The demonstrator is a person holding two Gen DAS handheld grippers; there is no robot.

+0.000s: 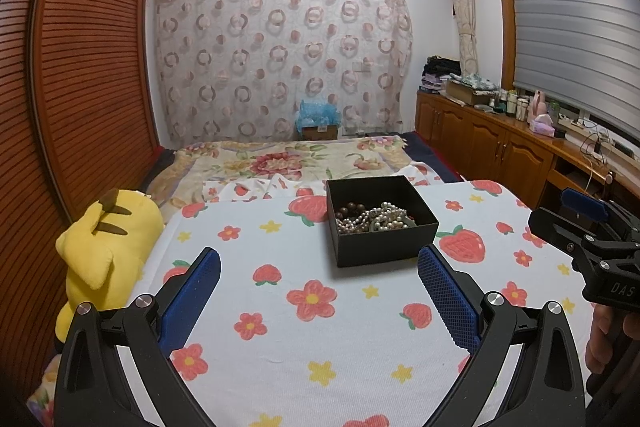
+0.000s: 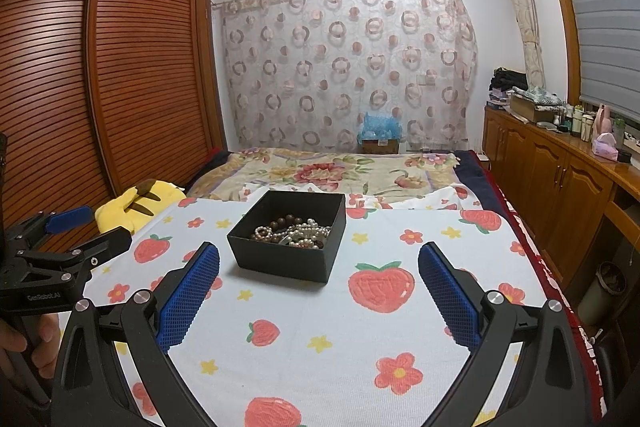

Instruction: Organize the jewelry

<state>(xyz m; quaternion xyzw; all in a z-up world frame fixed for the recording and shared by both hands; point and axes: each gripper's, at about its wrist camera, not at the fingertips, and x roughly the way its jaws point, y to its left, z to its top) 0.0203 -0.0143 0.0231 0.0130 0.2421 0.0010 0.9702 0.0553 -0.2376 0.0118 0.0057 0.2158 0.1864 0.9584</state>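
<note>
where the strawberry cloth (image 1: 280, 339) lies, a wardrobe (image 1: 92, 67) flanks the bed (image 1: 280, 159).

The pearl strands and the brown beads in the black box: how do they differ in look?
The pearl strands are pale, glossy and small-beaded; the brown beads are dark, duller and larger. The pearl strands fill most of the pile, while the brown beads show mainly at its far left side. Both lie tangled together inside the black box, untouched; the left gripper and right gripper are open.

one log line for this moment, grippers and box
left gripper: open, empty | right gripper: open, empty | black box: on strawberry cloth, holds pearl and brown bead strands | stage: pre-grasp
</note>
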